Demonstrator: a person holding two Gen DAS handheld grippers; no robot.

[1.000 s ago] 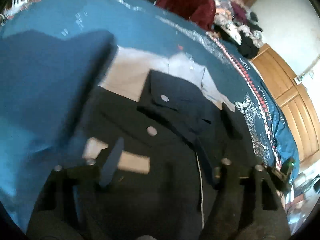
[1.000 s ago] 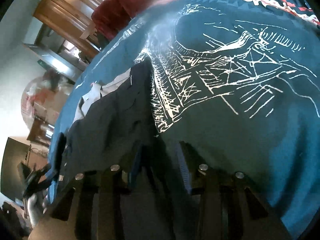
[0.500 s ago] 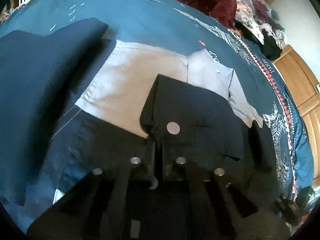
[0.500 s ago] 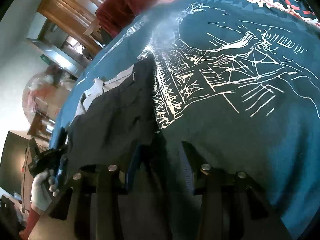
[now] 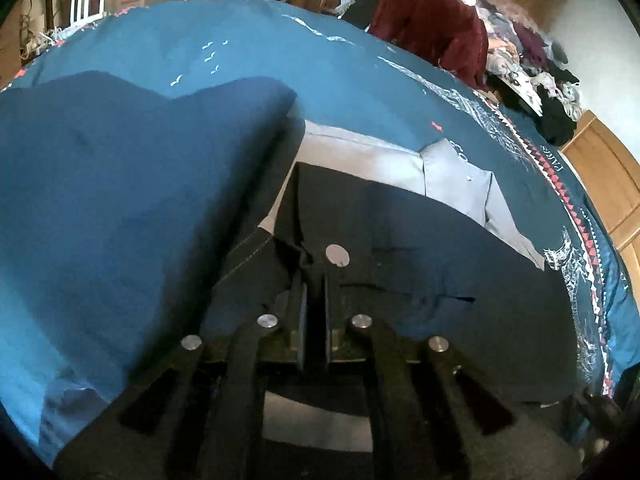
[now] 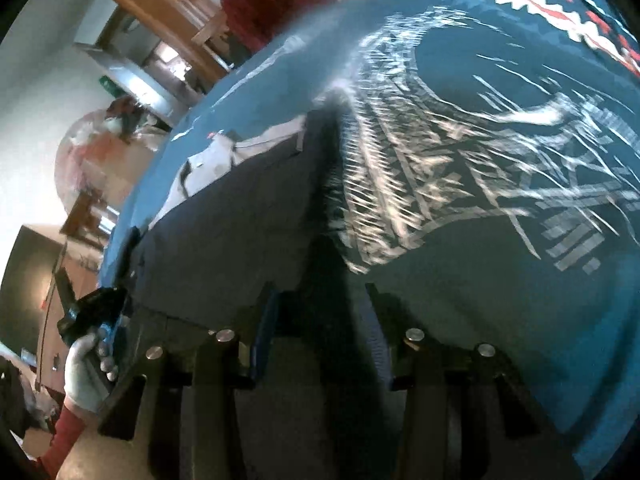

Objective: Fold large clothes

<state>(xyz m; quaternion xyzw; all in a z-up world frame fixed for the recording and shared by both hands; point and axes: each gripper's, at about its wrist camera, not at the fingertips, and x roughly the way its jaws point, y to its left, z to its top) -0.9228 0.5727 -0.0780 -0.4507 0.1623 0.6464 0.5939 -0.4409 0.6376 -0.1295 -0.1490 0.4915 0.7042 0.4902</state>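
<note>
Nearest the left wrist camera, the left gripper [image 5: 316, 280] was pinched tight on a fold of the large dark navy garment with a pale grey lining [image 5: 420, 276], its jaws meeting just beside a round silver button [image 5: 337, 256]. That button serves as the landmark here: the dark cloth spread to the right of it and toward the camera, while the grey lining panel [image 5: 360, 156] lay exposed beyond it. In the right wrist view the right gripper [image 6: 320, 320] held its blue-padded jaws apart, astride the garment's dark edge [image 6: 328, 184] and apparently clamping nothing. At that view's left edge a hand in a pale glove [image 6: 86, 368] gripped the other tool. The step in hand looked like taking hold of the garment's near edge to carry it over in a fold; the next move probably called for the right jaws to close on the cloth, then for both grippers to lift together and lay the dark panel across the lining beyond the button. The garment lay on a teal bedspread printed with white line drawings [image 5: 340, 64]. Beyond the button and to its right, white letters on the bedspread seemed to read "PARIS" [image 5: 554, 160]; shorter lettering beside the lining was too blurred to read. Farthest off lay a dark red garment [image 5: 436, 28].
</note>
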